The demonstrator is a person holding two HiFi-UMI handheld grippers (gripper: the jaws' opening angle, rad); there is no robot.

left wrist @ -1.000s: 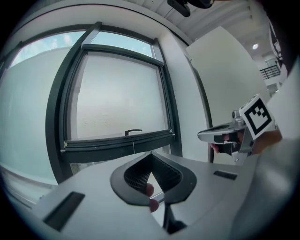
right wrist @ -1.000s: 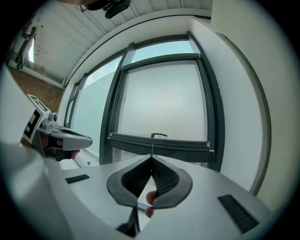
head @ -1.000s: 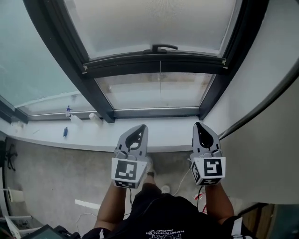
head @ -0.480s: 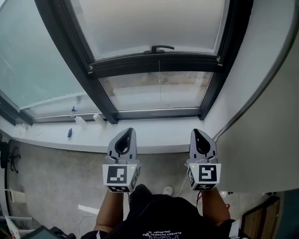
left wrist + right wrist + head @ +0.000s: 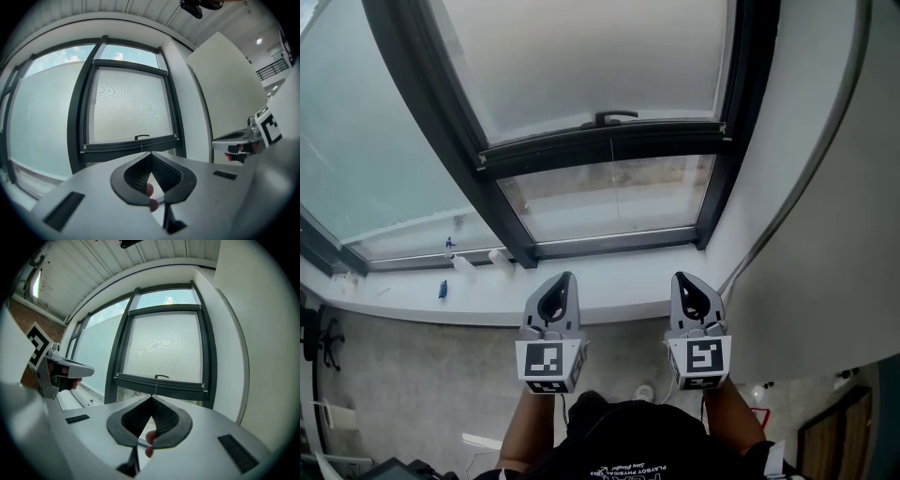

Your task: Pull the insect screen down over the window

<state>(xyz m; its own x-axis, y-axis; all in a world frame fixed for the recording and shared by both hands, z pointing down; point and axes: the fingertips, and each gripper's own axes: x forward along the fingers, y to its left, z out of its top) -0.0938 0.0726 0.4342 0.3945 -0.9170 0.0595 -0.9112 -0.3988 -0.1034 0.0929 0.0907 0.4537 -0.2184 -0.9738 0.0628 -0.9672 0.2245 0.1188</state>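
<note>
Insect screen (image 5: 591, 66) is hanging partway down, well above and ahead of left tongs (image 5: 566, 278) and right tongs (image 5: 680, 278), bare glass (image 5: 609, 192) showing beneath its handle (image 5: 615, 117). Both tongs are idling pressed together, pinching nothing. Reaching is pending, I judge: one needs raising, spreading, then gripping that handle.

**Inspector A:** Glazing on the far side?

**Inspector B:** A dark-framed window (image 5: 502, 211), with a wide frosted pane (image 5: 366, 141) to its left. Blue sky shows through the top panes (image 5: 70, 54). Daylight is the main light.

**Inspector A:** Walls and sill?

**Inspector B:** A white wall (image 5: 825, 281) on the right. A white sill (image 5: 614, 284) runs along the foot of the glass, with small white objects (image 5: 464, 264) standing towards its left. There is brick (image 5: 28, 317) at the far left.

**Inspector A:** Floor and ceiling?

**Inspector B:** The near floor (image 5: 403, 375) is grey and speckled. The ceiling (image 5: 117, 263) is pale and slatted, with one round lamp (image 5: 259, 41) lit.
</note>
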